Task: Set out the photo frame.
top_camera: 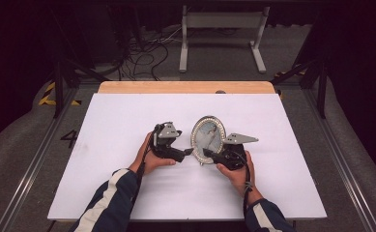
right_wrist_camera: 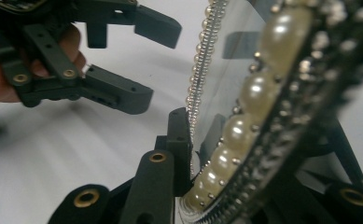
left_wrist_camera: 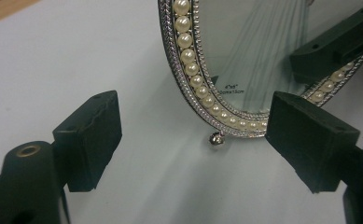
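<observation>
Oval pearl frame [left_wrist_camera: 226, 60] upright; insert print tiny, unreadable; right claw [top_camera: 208, 153] grips rim.

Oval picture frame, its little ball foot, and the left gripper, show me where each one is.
oval picture frame [top_camera: 207, 134]: high view, on the glass in the middle.
ball foot [left_wrist_camera: 216, 138]: left gripper view, on the small silver ball under the frame's lower rim.
left gripper [top_camera: 187, 152]: high view, between its fingertips.

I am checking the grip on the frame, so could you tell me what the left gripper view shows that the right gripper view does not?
Left gripper view alone: small print on the glass and a ball foot under the rim. Right gripper view alone: the right gripper clamped on the oval frame rim, and the left gripper open beside it. Both: pearl edging, white table.
</observation>
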### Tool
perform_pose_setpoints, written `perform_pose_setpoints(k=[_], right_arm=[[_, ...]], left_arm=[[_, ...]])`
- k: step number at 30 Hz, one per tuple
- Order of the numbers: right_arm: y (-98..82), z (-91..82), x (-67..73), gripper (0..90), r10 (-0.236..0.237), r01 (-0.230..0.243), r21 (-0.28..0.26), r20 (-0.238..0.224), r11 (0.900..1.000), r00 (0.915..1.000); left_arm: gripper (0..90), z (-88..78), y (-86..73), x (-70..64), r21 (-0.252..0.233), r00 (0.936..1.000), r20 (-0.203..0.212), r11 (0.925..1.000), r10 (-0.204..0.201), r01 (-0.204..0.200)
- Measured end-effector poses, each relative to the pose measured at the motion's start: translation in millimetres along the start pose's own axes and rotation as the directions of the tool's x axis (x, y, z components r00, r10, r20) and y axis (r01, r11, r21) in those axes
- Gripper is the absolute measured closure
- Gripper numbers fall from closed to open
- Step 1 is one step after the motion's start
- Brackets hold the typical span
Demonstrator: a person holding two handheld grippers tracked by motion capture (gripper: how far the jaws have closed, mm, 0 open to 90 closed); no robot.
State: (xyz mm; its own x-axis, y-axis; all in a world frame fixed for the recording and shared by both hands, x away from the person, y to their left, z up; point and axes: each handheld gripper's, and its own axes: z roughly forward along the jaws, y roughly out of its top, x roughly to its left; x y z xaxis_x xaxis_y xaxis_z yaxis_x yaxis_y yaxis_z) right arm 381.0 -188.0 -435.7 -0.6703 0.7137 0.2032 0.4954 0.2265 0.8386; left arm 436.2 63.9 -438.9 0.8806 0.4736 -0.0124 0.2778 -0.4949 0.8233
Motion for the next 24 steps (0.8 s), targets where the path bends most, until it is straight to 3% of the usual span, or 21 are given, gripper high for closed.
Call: perform_pose_setpoints(k=[7, 10, 13, 17, 21, 24], right_arm=[[1.7, -0.2, -3.5, 80.2, 0.003, -0.002, 0.014, -0.037, 1.000, 0.9993], [2.2, -1.6, -1.7, 64.3, 0.005, -0.005, 0.010, -0.007, 1.000, 1.0000], [0.1, -8.9, -1.3, 61.6, -0.006, 0.007, -0.014, 0.030, 1.000, 0.9995], [-3.5, -21.0, 6.6, 55.6, -0.070, 0.071, -0.018, 0.055, 0.997, 0.9960], [-7.0, -36.0, 12.8, 58.1, -0.086, 0.091, -0.048, 0.089, 0.995, 0.9923], [-8.5, -42.4, 15.7, 61.0, -0.094, 0.100, -0.067, 0.086, 0.993, 0.9918]], left_arm=[[17.3, 8.1, 9.6, 1.6, -0.003, 1.0000, -0.009, 1.0000, 0.002, -0.002], [18.0, 14.7, 11.7, -1.1, -0.001, 0.9997, -0.010, 0.9997, 0.023, -0.023], [16.3, 20.5, 13.4, 0.1, 0.009, 0.9998, 0.018, 1.0000, -0.003, 0.002], [14.1, 22.5, 18.1, 1.8, -0.016, 0.9985, 0.053, 0.9998, -0.012, 0.013], [14.1, 22.8, 20.7, 2.8, -0.033, 0.9967, 0.080, 0.9993, -0.014, 0.016], [16.4, 23.4, 20.5, 2.7, -0.036, 0.9949, 0.099, 0.9991, -0.019, 0.023]])
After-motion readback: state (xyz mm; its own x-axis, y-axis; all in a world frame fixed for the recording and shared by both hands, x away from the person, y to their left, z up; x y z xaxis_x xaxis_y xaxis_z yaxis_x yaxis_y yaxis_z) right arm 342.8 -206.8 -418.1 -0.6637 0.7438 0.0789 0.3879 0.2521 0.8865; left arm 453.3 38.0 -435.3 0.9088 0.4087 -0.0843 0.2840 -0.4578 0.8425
